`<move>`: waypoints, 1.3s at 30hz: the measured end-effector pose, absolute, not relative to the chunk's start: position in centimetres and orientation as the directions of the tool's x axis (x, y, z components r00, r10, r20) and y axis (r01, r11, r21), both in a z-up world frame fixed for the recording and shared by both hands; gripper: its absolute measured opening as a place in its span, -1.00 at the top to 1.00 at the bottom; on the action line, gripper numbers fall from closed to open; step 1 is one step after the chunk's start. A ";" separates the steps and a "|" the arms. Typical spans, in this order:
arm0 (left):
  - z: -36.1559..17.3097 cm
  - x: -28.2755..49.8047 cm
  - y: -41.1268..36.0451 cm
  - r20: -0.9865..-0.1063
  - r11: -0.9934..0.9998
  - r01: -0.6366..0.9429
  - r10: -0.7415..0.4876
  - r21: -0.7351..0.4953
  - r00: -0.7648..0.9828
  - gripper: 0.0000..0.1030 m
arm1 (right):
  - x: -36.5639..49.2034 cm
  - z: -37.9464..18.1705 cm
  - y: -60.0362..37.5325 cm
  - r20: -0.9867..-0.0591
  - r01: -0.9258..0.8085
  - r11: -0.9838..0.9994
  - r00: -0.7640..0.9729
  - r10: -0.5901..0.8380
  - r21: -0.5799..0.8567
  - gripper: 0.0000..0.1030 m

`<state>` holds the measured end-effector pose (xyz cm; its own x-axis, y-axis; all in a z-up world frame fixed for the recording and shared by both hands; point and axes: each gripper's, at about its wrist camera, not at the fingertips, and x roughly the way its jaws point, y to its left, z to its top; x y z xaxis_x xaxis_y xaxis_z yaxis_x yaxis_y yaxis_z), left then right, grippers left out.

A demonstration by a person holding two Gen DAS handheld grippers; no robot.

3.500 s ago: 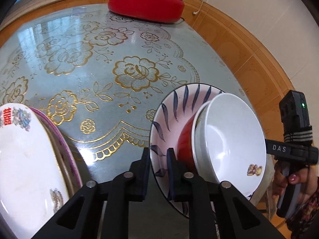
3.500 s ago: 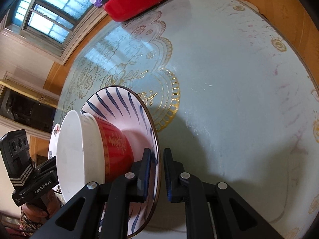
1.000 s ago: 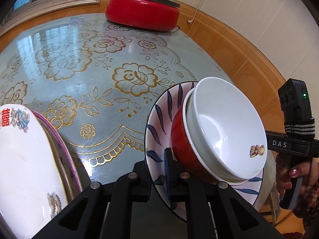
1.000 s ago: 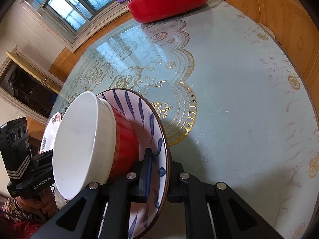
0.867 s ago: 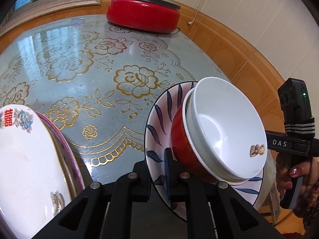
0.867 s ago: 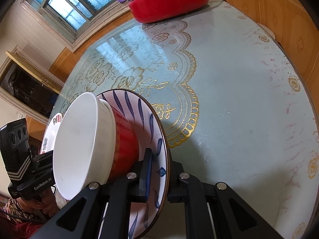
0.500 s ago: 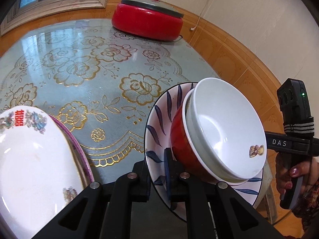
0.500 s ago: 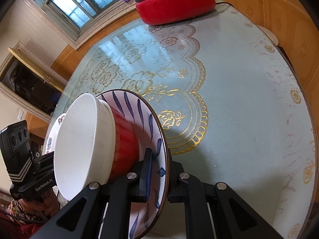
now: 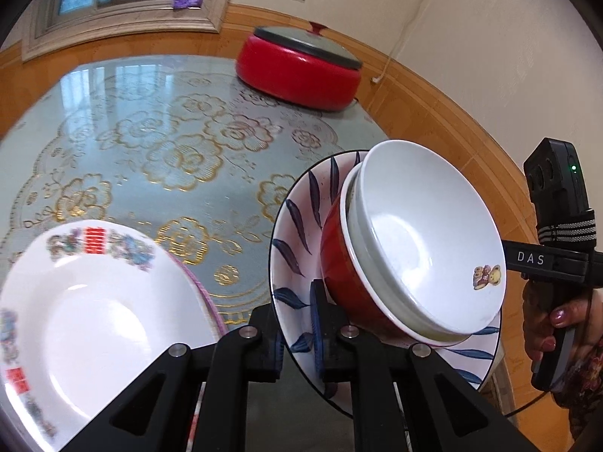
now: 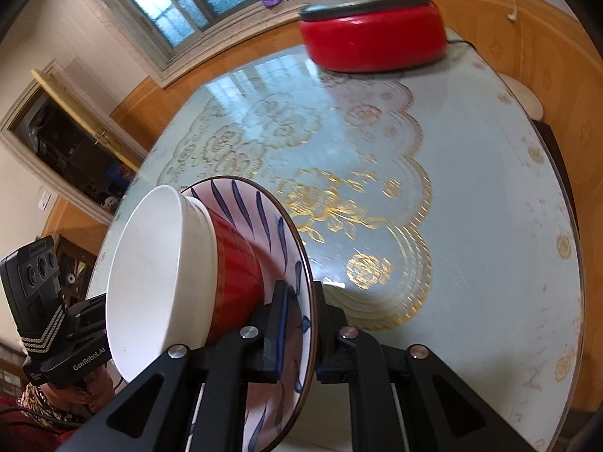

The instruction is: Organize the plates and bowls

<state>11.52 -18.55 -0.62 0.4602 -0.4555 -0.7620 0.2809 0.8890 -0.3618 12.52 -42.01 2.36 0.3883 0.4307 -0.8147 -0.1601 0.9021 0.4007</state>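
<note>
With both sets of fingers pinched on opposite edges of the same leaf-pattern plate (image 9: 301, 233), the carry is two-handed. Left gripper (image 9: 296, 333): fingers nearly together, rim of the plate between them, one pad on the face and one behind. Right gripper (image 10: 299, 327): same arrangement on its side of the rim, narrow gap filled by the plate edge.

Load on the plate: red bowl (image 9: 339, 263) with a white bowl (image 9: 422, 233) nested inside it, bear decal near the lip. Plate and bowls are tilted and appear to be off the counter (image 9: 150, 143), though the underside contact is not visible.

Just beside the left gripper, low in the left wrist view: white plate (image 9: 94, 320) with red characters, resting on what looks like a purple-rimmed plate (image 9: 211, 301); only an edge of that one shows.

Far across the counter: red lidded pot (image 9: 301, 71), well apart.

Judgement on progress: bowls are nested and sit on a plate; the white-plate stack is formed. Remaining, probably: set this loaded plate down, likely on or beside that stack. Tilt is a slide risk for the bowls.
</note>
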 end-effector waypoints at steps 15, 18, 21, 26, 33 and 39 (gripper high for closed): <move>1.9 9.4 -8.2 -0.754 0.934 0.118 -0.343 -0.337 0.560 0.81 | 15.3 4.2 -31.2 -0.787 -0.317 0.847 0.330 0.521 0.427 0.80; 2.0 8.7 -5.7 -0.762 0.945 0.075 -0.302 -0.318 0.573 0.81 | 15.9 3.6 -28.2 -0.783 -0.343 0.827 0.299 0.545 0.445 0.80; 1.6 8.0 -3.4 -0.772 0.951 0.039 -0.271 -0.305 0.574 0.81 | 16.0 2.8 -26.0 -0.780 -0.360 0.812 0.274 0.563 0.460 0.80; 0.0 7.5 -0.3 -0.797 0.959 -0.006 -0.233 -0.284 0.557 0.81 | 16.3 0.5 -22.1 -0.782 -0.360 0.793 0.218 0.584 0.492 0.80; -2.7 8.1 1.4 -0.833 0.961 -0.029 -0.221 -0.274 0.508 0.81 | 16.5 -2.6 -19.8 -0.809 -0.324 0.808 0.172 0.562 0.492 0.79; -3.3 8.6 1.4 -0.831 0.966 -0.013 -0.216 -0.259 0.513 0.79 | 16.4 -3.4 -19.9 -0.812 -0.320 0.815 0.182 0.554 0.484 0.79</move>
